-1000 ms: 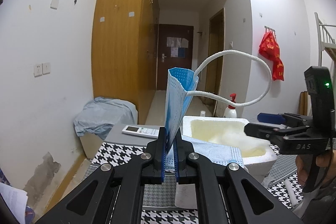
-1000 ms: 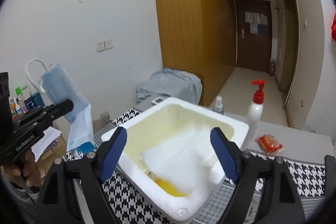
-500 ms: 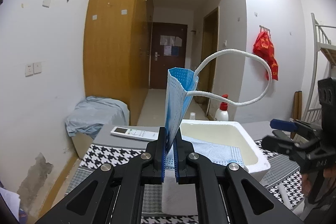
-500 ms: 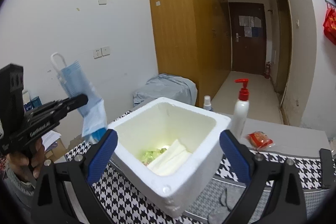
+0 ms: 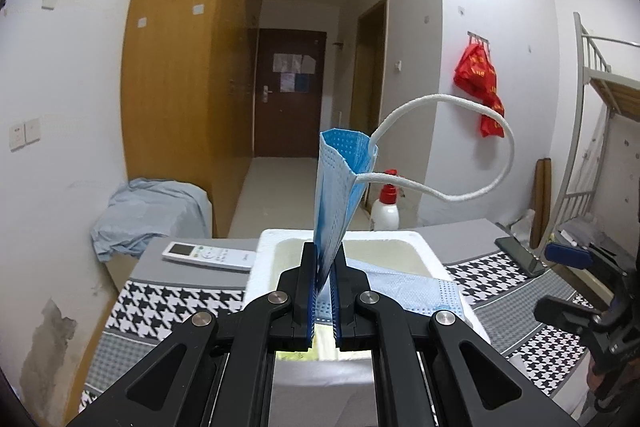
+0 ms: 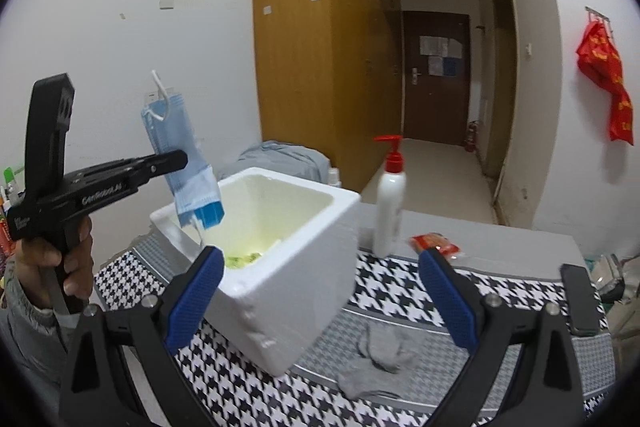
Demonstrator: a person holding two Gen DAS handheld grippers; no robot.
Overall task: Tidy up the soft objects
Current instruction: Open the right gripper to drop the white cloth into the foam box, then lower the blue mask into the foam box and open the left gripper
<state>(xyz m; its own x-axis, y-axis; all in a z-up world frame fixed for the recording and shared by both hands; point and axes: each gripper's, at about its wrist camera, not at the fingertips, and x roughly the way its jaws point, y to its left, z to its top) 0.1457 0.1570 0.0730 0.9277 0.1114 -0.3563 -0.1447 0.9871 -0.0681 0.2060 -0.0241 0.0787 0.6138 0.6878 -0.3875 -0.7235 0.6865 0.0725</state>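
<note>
Both your grippers have pulled back from the box (image 6: 288,247) since a second ago: then your right fingers straddled it with the opening just below the camera, now the whole box shows, beyond and between them. Your right gripper (image 6: 320,299) stands wide with nothing between its blue pads (image 6: 192,295). Just past them a grey sock (image 6: 376,355) lies crumpled on the checked cloth (image 6: 400,279), at the foot of the box's near corner. Your left gripper (image 5: 323,291) is clamped tight on the mask (image 5: 336,195), pinching its lower part so the rest stands upright with one ear loop (image 5: 460,147) arching to the right. From the right camera, the mask (image 6: 180,159) hangs over the box's left rim. Inside the box you can see something green and something pale. Beyond it on the desk (image 6: 500,235) stand a pump bottle (image 6: 390,211) and a red packet (image 6: 436,243); a remote (image 5: 208,255) lies at the far left, a phone (image 5: 520,255) toward the right edge.
</note>
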